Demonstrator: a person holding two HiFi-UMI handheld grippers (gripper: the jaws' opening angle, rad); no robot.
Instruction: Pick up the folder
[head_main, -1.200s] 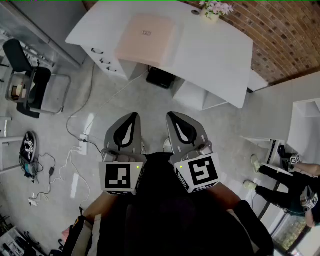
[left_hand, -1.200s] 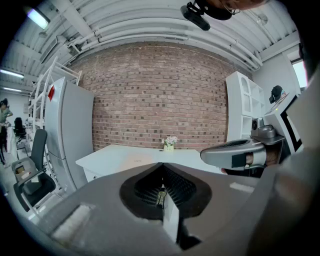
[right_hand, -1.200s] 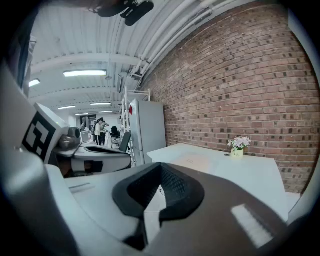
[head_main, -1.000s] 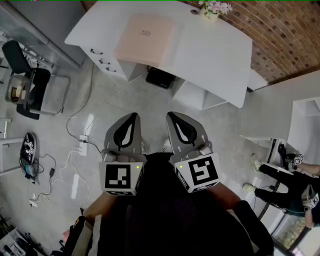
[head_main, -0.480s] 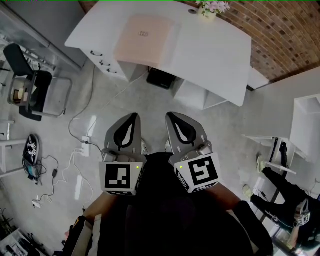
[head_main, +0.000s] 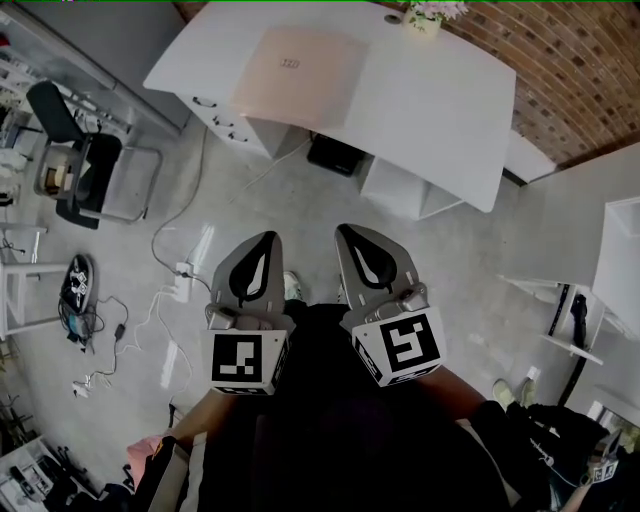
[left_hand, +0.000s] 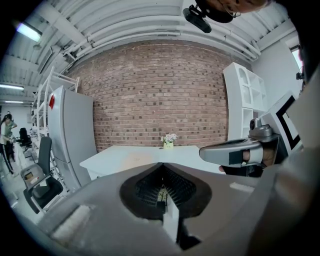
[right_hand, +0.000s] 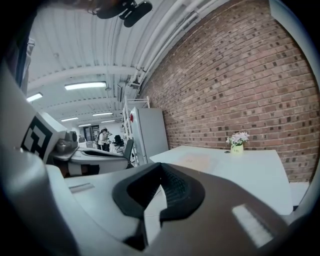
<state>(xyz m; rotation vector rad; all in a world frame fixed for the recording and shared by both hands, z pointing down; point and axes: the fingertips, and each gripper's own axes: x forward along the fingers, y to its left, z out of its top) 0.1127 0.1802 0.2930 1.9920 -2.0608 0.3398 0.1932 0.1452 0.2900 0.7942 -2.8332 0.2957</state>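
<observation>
Left gripper (head_main: 264, 240), lower centre-left: jaws pressed together, empty, probably just carried for the approach. Folder (head_main: 298, 63) lies flat on white desk (head_main: 440, 100), upper centre, well apart from both. Right gripper (head_main: 346, 232): likewise closed on nothing

A flower pot (head_main: 427, 20) stands on the white desk (head_main: 430, 100) beside the brick wall (head_main: 580, 70).

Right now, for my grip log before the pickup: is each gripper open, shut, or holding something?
Left gripper: shut, holding nothing.
Right gripper: shut, holding nothing.
</observation>
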